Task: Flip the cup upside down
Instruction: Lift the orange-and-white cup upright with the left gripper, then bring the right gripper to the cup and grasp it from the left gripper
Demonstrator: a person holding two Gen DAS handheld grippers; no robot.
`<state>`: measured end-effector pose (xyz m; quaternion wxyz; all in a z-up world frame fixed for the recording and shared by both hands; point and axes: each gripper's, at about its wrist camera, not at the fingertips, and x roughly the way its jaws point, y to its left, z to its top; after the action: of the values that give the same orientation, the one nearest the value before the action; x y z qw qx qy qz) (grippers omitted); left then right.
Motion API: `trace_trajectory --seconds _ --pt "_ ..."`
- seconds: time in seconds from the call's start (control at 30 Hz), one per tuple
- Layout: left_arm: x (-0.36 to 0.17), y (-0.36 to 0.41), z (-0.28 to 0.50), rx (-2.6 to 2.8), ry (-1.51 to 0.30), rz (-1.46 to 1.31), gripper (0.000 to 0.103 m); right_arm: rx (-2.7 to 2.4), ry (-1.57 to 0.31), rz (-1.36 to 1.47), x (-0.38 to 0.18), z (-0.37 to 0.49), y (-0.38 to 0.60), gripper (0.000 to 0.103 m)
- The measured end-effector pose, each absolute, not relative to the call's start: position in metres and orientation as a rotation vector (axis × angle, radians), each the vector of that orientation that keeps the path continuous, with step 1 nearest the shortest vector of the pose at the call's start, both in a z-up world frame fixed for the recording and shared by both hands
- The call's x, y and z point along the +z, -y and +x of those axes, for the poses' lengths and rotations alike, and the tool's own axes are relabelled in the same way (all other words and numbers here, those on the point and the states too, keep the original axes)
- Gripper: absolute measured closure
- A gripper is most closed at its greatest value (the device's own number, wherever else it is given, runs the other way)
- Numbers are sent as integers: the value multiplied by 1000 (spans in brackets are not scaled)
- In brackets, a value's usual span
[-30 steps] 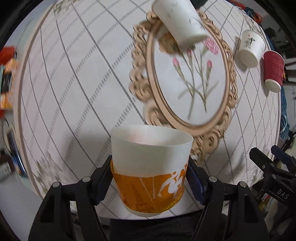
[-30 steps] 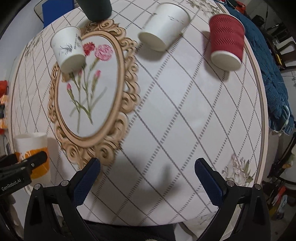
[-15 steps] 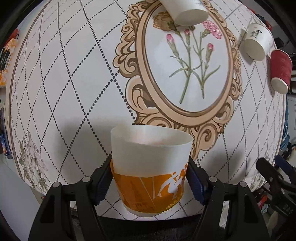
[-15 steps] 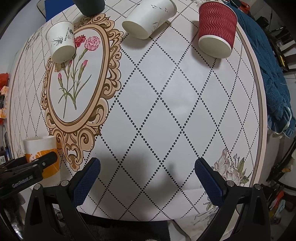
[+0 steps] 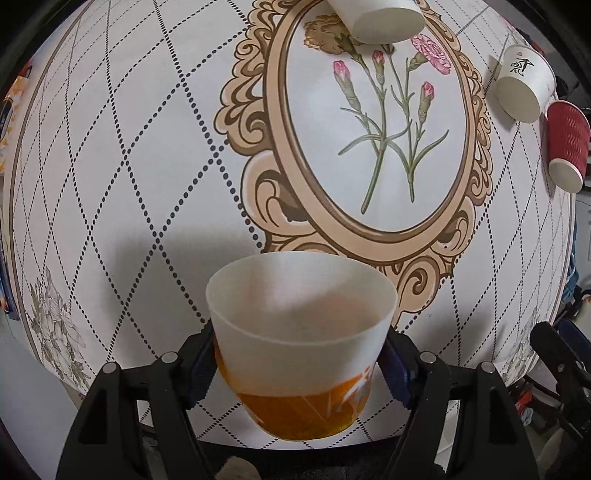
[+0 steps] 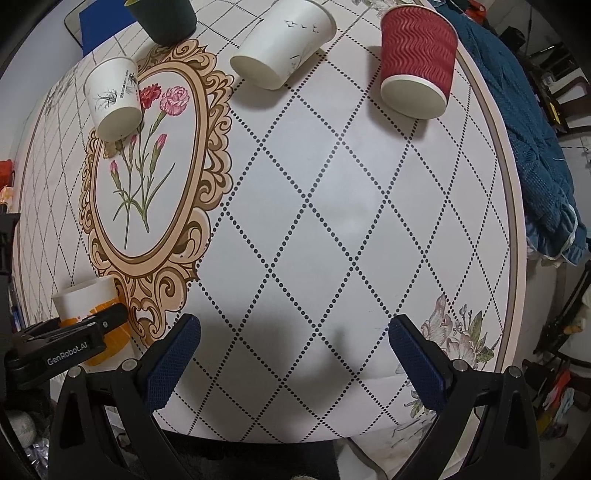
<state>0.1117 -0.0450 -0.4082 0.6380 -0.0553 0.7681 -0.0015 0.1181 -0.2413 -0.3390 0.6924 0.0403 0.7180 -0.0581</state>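
My left gripper (image 5: 299, 365) is shut on a white and orange cup (image 5: 301, 332), holding it above the table near the front edge, mouth tipped away from me. The same cup (image 6: 92, 317) shows at the lower left of the right wrist view, clamped by the left gripper (image 6: 79, 341). My right gripper (image 6: 293, 354) is open and empty over the table's front part, to the right of the held cup.
On the round patterned table (image 6: 332, 221) lie or stand other cups: a white one by the flower frame (image 6: 114, 99), a white one on its side (image 6: 284, 42), a red ribbed one (image 6: 417, 59), a dark one (image 6: 162, 16). Blue cloth (image 6: 543, 147) hangs at right.
My left gripper has moved back and up with the cup, and the cup's mouth now tips more away from me. My right gripper has pulled back a little.
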Motion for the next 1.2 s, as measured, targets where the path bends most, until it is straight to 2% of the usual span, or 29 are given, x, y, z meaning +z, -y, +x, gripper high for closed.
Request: trace_trajectory --seconds 0.23,0.53,1.03,1.2 --pt "-417 28 120 2 -1754 -127 24 -149 -1607 101 -345 124 243 0" --pt "-397 26 119 -8 -1731 -135 19 -132 -1612 110 -346 121 241 0" --pt "-293 -18 96 114 -1545 -88 19 51 -1557 97 -302 111 200 0" --pt "-288 -49 77 191 -1544 -107 19 157 -1564 78 -296 101 162 0"
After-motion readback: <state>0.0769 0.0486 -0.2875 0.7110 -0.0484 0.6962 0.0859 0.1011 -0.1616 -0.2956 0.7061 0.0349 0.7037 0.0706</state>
